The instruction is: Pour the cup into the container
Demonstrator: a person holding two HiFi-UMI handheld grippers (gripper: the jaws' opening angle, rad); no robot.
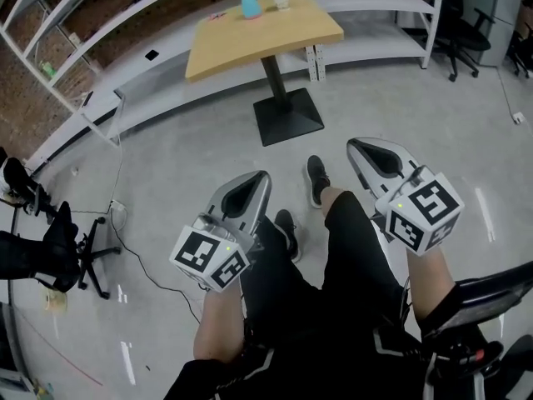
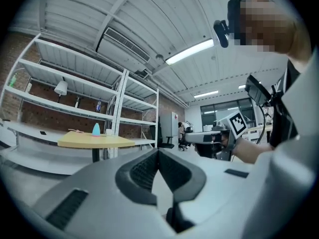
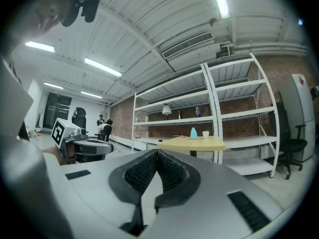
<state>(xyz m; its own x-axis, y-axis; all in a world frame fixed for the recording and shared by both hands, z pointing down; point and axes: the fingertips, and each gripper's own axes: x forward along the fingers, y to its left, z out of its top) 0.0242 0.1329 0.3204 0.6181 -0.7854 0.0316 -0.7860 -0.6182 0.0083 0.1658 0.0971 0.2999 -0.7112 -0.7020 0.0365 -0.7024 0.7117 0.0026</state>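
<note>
The left claw (image 2: 158, 152) has its jaws pressed together with nothing between them. The right claw (image 3: 157, 152) is likewise closed and empty. Both are held level in front of the person's legs, above the grey floor (image 1: 166, 165). The small clear plastic cup (image 1: 281, 0) stands near the turquoise cone-shaped container (image 1: 250, 5) at the far edge of the tan wooden bench (image 1: 275, 36), well apart from both claws.
</note>
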